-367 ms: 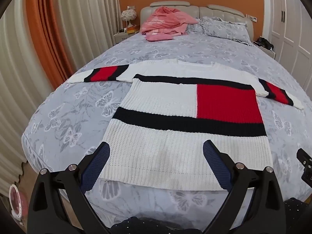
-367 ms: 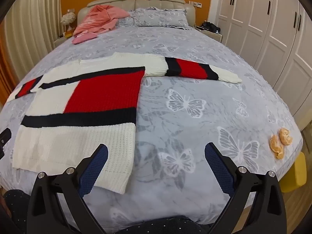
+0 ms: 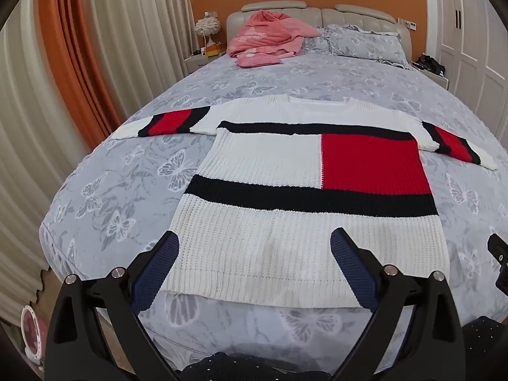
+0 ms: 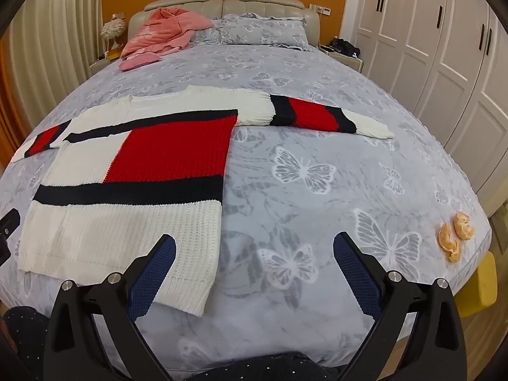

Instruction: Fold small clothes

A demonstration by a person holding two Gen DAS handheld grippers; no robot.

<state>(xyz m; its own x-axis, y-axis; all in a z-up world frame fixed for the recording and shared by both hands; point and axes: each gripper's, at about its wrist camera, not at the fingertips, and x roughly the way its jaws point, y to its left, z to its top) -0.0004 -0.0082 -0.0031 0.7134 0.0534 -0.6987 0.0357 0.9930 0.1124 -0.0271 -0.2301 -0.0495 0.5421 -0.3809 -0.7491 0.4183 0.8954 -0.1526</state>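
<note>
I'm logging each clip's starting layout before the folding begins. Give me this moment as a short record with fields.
surface: bed with grey butterfly-print cover
garment: sweater, white with navy stripes and a red block, lying flat, both sleeves spread out sideways
left gripper: open, above the sweater's hem, holding nothing
right gripper: open, at the sweater's hem corner on the red-block side, holding nothing
folding: not yet begun
other items: pink clothes by the headboard; peeled orange pieces near the bed's edge

Chunky ribbed knit sweater [image 3: 304, 222], matt wool look, smooth printed cotton bedspread [image 4: 317, 190], fuzzy pink fleece garment [image 3: 270, 36], textured blue rubbery fingers [image 4: 152, 276], glossy white wardrobe doors [image 4: 444, 63]
</note>
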